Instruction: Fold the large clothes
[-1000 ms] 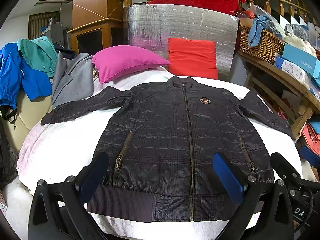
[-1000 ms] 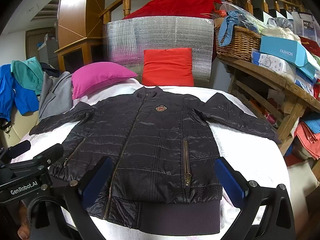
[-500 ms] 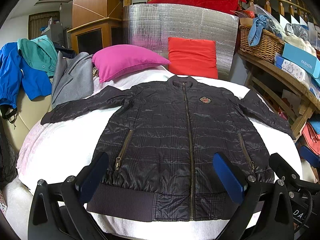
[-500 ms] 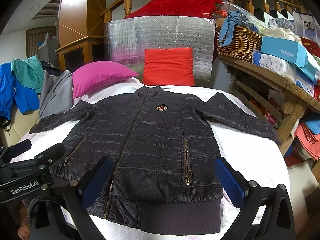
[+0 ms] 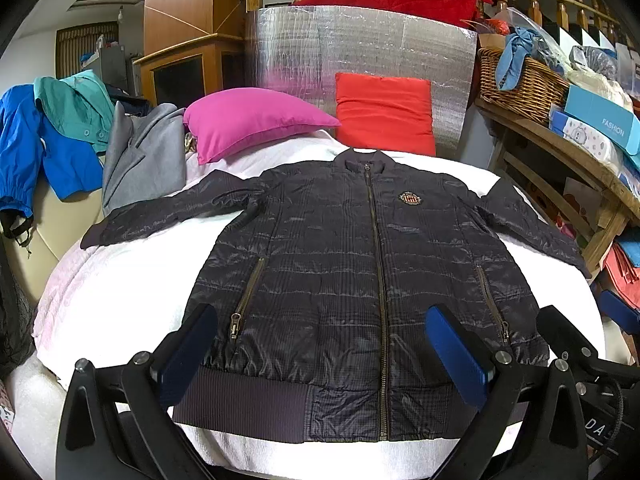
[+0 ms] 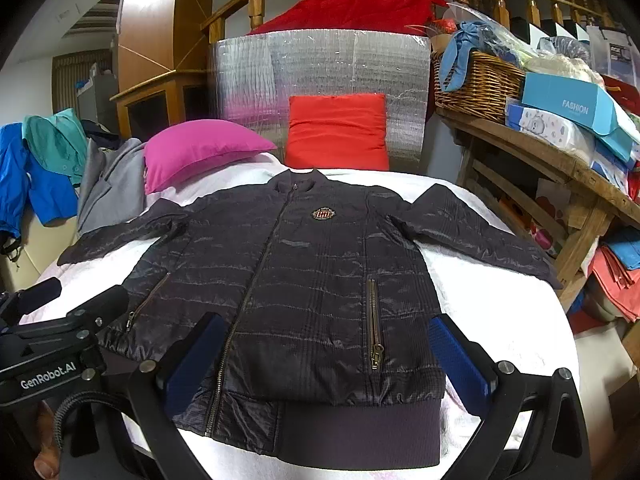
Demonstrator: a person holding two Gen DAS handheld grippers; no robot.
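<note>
A dark quilted jacket (image 5: 340,264) lies flat and zipped, front up, on a white bed (image 5: 120,288), sleeves spread to both sides; it also shows in the right wrist view (image 6: 304,280). My left gripper (image 5: 320,352) is open, above the jacket's hem near its left side, holding nothing. My right gripper (image 6: 328,360) is open above the hem near its right pocket, holding nothing. The left gripper's body (image 6: 52,356) shows at the left edge of the right wrist view.
A pink pillow (image 5: 252,120) and a red pillow (image 5: 384,112) lie at the bed's head against a silver panel (image 5: 360,48). Blue, green and grey coats (image 5: 80,148) hang at left. A wooden shelf (image 5: 560,144) with a basket and boxes stands right.
</note>
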